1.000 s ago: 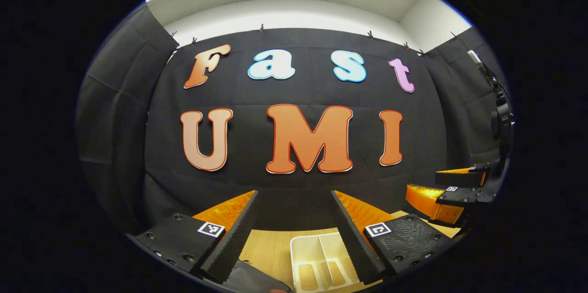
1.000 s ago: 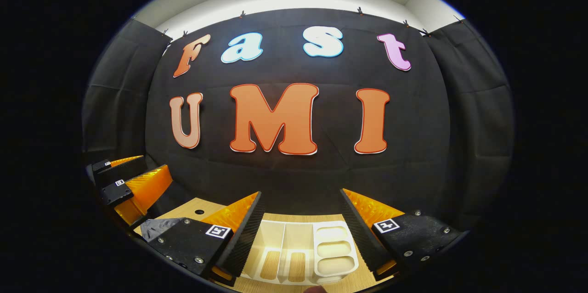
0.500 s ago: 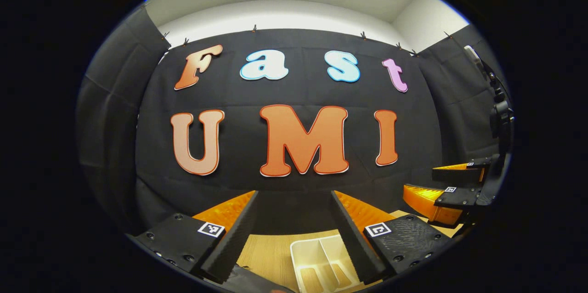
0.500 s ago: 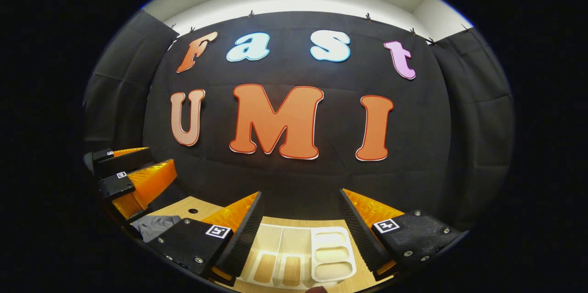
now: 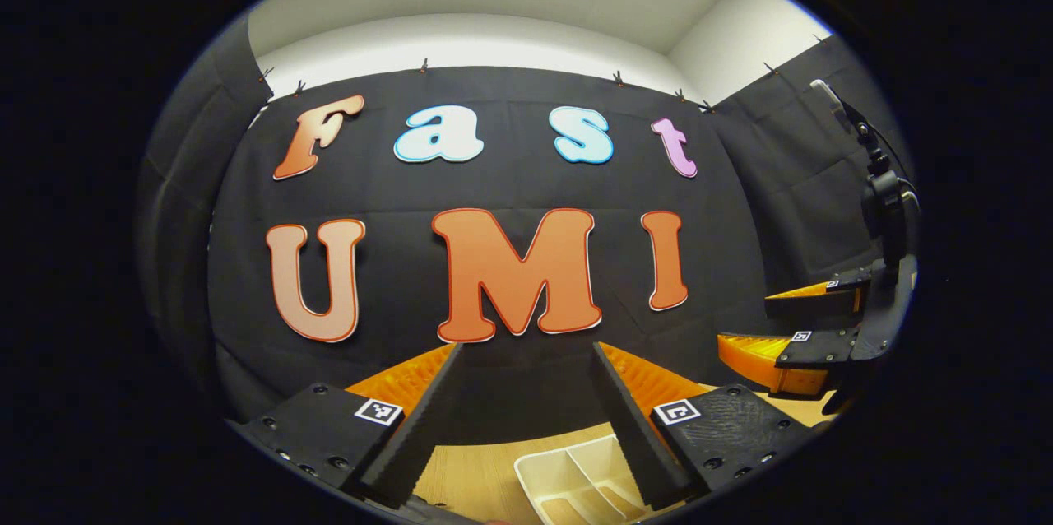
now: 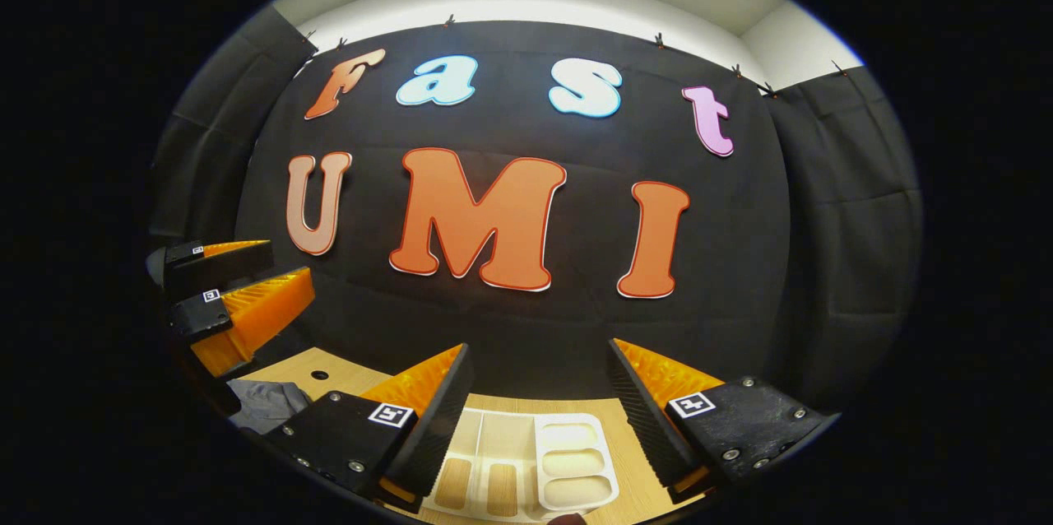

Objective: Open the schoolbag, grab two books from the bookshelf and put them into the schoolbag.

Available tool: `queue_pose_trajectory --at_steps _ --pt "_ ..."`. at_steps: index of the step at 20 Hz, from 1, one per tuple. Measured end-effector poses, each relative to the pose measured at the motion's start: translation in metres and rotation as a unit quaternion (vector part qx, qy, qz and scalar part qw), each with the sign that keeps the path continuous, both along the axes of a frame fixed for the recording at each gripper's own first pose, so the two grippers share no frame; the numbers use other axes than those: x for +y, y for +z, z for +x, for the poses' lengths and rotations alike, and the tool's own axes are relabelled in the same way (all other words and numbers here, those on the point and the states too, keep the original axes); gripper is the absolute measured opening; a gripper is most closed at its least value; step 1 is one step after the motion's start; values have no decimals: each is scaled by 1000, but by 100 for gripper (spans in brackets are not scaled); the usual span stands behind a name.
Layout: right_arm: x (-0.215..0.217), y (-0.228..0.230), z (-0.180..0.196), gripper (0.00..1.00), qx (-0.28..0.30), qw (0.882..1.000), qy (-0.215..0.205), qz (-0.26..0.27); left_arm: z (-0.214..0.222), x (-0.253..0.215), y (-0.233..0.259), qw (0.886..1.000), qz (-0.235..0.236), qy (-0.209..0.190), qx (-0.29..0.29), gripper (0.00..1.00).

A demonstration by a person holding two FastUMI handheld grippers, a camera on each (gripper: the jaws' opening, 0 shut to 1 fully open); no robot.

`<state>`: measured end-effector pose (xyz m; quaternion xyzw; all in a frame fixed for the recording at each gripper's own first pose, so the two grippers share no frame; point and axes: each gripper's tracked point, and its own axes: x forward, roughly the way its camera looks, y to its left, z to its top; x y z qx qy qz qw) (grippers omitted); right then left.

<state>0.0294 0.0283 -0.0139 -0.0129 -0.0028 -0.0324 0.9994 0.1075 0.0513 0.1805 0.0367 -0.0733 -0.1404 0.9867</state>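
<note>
My left gripper (image 5: 523,423) hangs open above the wooden table (image 5: 469,476), nothing between its fingers, pointing at the booth wall. Below its right finger lies a white divided rack (image 5: 568,482). My right gripper (image 5: 810,326) shows at the right of the left gripper view, fingers apart. In the right gripper view my right gripper (image 6: 539,418) is open and bare over the same white rack (image 6: 526,471). My left gripper (image 6: 234,299) is off to the left there, also open. A patch of grey fabric (image 6: 263,403) lies on the table under it; I cannot tell whether it is the schoolbag.
The black cloth wall stands close behind the table (image 6: 362,377) on the far side and both flanks. A small round hole (image 6: 317,374) marks the tabletop at the left. A dark stand with a cable (image 5: 880,204) rises behind the right gripper.
Both views have tipped upward, so the white rack sits lower in each. The left gripper view has swung to the right. Grey fabric has come into the right gripper view. Both grippers stay open.
</note>
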Motion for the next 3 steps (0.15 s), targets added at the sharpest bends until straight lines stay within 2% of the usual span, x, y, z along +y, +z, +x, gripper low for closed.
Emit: queue_pose_trajectory --at_steps 2,3 --pt "-6 3 -4 97 -3 1000 -19 -10 4 -1 -1 1000 -2 -11 1 95" --pt "-7 3 -6 84 -3 1000 -24 -11 6 -2 -4 1000 -4 -15 2 95"
